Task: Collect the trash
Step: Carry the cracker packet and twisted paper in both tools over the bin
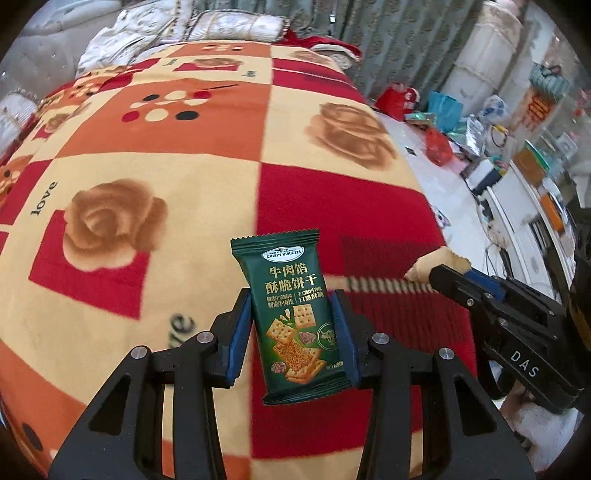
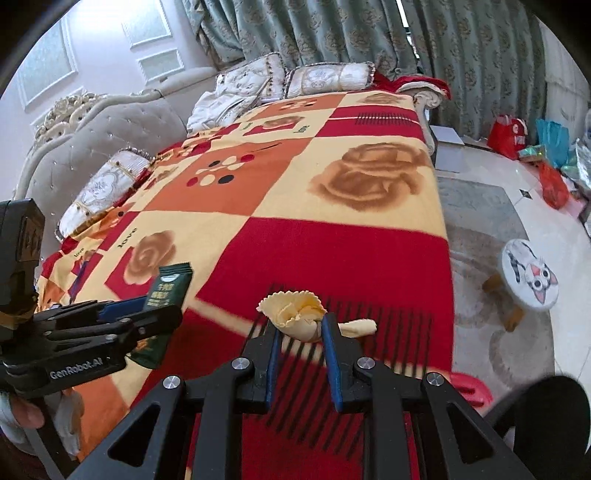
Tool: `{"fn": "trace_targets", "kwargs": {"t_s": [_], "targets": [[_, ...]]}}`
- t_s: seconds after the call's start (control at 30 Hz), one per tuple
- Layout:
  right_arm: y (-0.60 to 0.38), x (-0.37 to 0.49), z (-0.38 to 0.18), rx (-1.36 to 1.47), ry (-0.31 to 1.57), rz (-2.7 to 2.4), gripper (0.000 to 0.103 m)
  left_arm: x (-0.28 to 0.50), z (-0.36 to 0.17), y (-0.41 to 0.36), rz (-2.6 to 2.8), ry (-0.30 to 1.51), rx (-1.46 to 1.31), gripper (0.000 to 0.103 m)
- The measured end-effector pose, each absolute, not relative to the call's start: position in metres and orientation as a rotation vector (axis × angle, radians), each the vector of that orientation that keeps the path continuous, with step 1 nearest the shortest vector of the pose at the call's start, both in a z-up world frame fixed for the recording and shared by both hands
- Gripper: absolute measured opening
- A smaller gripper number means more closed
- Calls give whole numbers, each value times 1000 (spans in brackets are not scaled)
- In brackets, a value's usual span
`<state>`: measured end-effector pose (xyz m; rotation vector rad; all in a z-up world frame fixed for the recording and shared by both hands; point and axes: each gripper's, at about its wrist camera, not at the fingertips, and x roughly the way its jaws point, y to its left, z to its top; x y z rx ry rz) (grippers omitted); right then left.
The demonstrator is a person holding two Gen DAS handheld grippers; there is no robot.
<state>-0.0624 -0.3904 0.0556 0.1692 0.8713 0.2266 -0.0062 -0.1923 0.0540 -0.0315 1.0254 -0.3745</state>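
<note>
Both pictures were bright, with soft daylight and no hard shadows. The light seemed to come through the curtains (image 2: pixel 332 33) at the far end of the room. The round lens bent everything, so the blanket (image 1: pixel 147 166) bulged like a ball, and the corners were black. The green biscuit packet (image 1: pixel 293 321) was sharp enough to read. The yellow wrapper (image 1: pixel 436 267) looked smeared in the left view. The white floor (image 2: pixel 491 206) shone pale and a bit washed out
</note>
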Motion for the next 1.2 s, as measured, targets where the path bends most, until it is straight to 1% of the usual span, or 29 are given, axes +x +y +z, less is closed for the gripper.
{"fn": "trace_targets", "kwargs": {"t_s": [0.27, 0.43, 0.47, 0.53, 0.77, 0.8, 0.83, 0.9, 1.2], "targets": [[-396, -103, 71, 202, 844, 225, 21, -34, 60, -205, -411, 1014, -13, 40], [-399, -112, 64, 213, 871, 212, 21, -41, 62, -205, -412, 1010, -6, 40], [-399, -112, 62, 206, 877, 200, 22, -42, 62, -204, -411, 1009, -5, 40], [-397, -106, 53, 215, 918, 194, 35, -44, 62, -202, -408, 1007, -4, 40], [-380, -82, 23, 187, 969, 196, 35, -44, 59, -198, -398, 1017, -9, 40], [-379, -80, 19, 175, 973, 191, 34, -43, 59, -198, -398, 1019, -8, 40], [-378, -81, 18, 159, 965, 177, 26, -44, 59, -198, -399, 1019, -6, 40], [-382, -85, 21, 167, 957, 179, 18, -45, 59, -200, -404, 1018, -4, 40], [-411, -126, 54, 176, 888, 166, 18, -54, 69, -227, -464, 1001, 9, 40]]}}
